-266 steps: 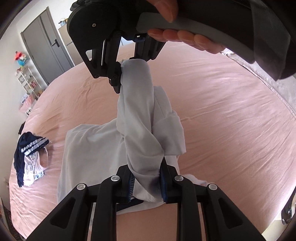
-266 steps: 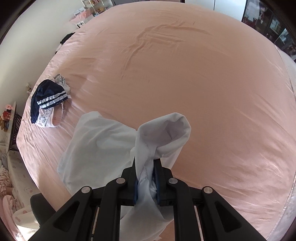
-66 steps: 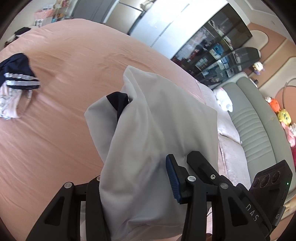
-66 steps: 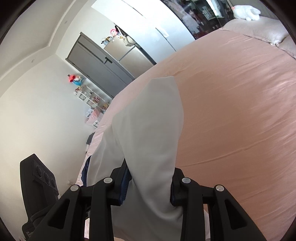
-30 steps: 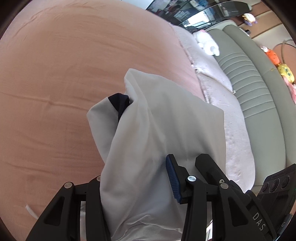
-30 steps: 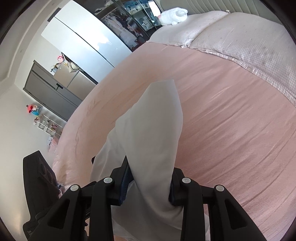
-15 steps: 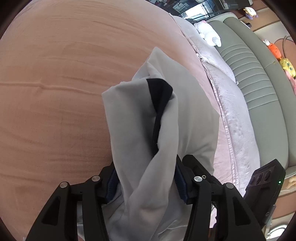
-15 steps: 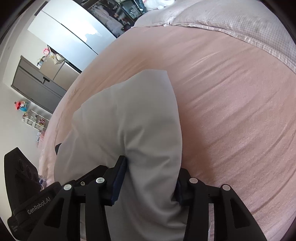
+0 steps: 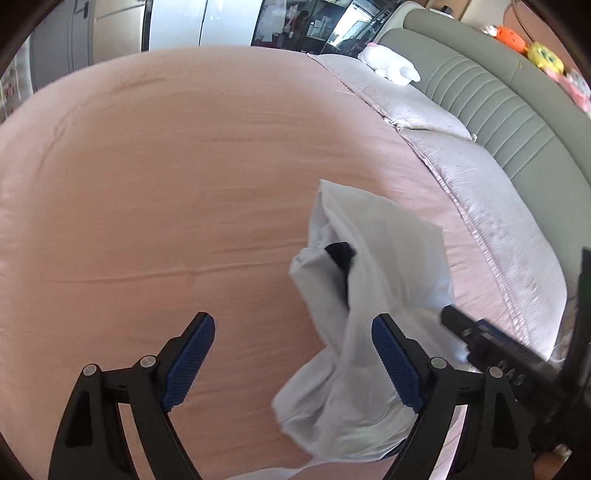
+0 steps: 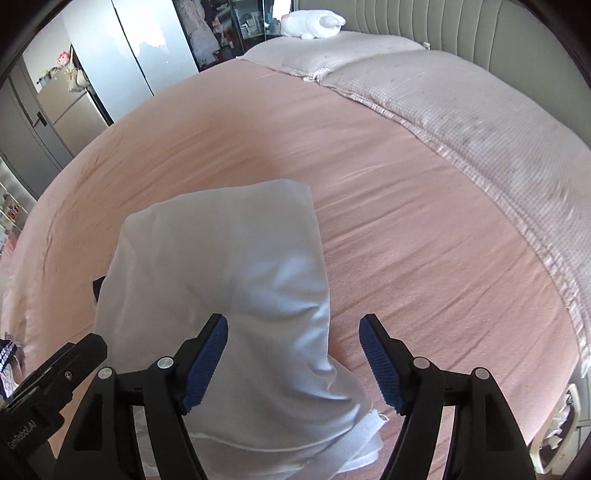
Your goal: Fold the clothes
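Note:
A white garment (image 9: 369,306) with a dark navy trim lies folded in a loose bundle on the pink bed sheet (image 9: 166,177). It also shows in the right wrist view (image 10: 229,295). My left gripper (image 9: 291,350) is open and empty, with the bundle by its right finger. My right gripper (image 10: 293,354) is open and empty, with the bundle under its left finger and between the jaws. The right gripper's body (image 9: 498,354) shows at the right of the left wrist view.
A quilted pale blanket (image 10: 461,110) covers the bed's right side, by a grey padded headboard (image 9: 498,92). A white plush toy (image 10: 310,18) lies at the far end. Wardrobes and a door (image 10: 92,85) stand beyond the bed.
Both grippers have opened and let go of the white garment, which has dropped onto the sheet. The left gripper has shifted to the left of the bundle.

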`<state>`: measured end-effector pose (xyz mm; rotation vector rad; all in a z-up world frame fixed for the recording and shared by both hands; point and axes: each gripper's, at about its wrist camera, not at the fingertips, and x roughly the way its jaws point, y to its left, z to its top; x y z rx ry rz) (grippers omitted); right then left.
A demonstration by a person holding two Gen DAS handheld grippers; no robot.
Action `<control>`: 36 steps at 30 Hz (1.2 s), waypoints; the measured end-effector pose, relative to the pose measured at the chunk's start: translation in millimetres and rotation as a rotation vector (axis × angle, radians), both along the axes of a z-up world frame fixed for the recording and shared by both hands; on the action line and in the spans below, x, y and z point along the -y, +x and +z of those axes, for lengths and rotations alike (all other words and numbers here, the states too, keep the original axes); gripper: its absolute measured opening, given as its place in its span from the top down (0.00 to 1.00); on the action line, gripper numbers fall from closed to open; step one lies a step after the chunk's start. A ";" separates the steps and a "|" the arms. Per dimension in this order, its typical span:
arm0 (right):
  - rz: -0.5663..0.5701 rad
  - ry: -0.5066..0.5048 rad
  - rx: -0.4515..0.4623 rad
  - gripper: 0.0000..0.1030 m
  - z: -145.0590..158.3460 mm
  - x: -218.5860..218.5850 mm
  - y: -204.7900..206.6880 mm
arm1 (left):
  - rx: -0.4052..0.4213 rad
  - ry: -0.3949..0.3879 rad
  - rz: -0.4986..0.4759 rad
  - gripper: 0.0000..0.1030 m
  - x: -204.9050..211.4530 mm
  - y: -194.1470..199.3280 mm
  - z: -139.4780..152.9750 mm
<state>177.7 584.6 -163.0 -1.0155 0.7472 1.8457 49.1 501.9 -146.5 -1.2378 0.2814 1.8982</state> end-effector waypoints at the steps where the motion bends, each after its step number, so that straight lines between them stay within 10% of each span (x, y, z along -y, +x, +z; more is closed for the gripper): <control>1: 0.014 0.016 0.014 0.28 6.0 5.1 -2.8 | -0.007 -0.004 0.001 0.15 6.5 -0.3 2.6; 36: 0.251 0.143 0.207 0.24 103.1 142.9 -15.2 | -0.145 -0.052 -0.017 0.15 84.5 46.8 74.4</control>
